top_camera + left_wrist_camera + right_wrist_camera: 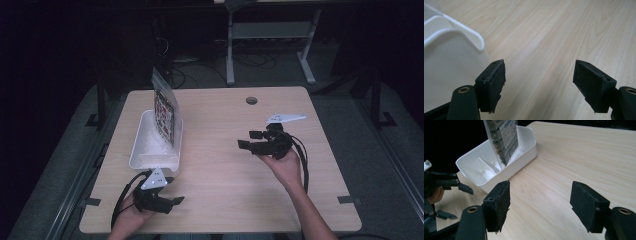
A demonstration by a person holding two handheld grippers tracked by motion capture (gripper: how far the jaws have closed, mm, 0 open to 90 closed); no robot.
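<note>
A pale wooden table (pixel 225 150) stood in a dark room, with the legs of a metal stand (pixel 270 45) on the floor beyond its far edge. Toward the table's left side sat a white plastic bin (pixel 145 147), and a clear packet with a printed pattern (pixel 165 112) stood upright in it, leaning against the bin's right wall at its far end. The left gripper (pixel 172 201) lay low at the near left, just beside the bin's near end, its jaws wide apart with nothing between them. The right gripper (pixel 250 139) was held above the right half of the table, well apart from the bin, pointing left toward it, its jaws likewise wide and empty. A round hole (pixel 251 100) showed near the table's far edge.
</note>
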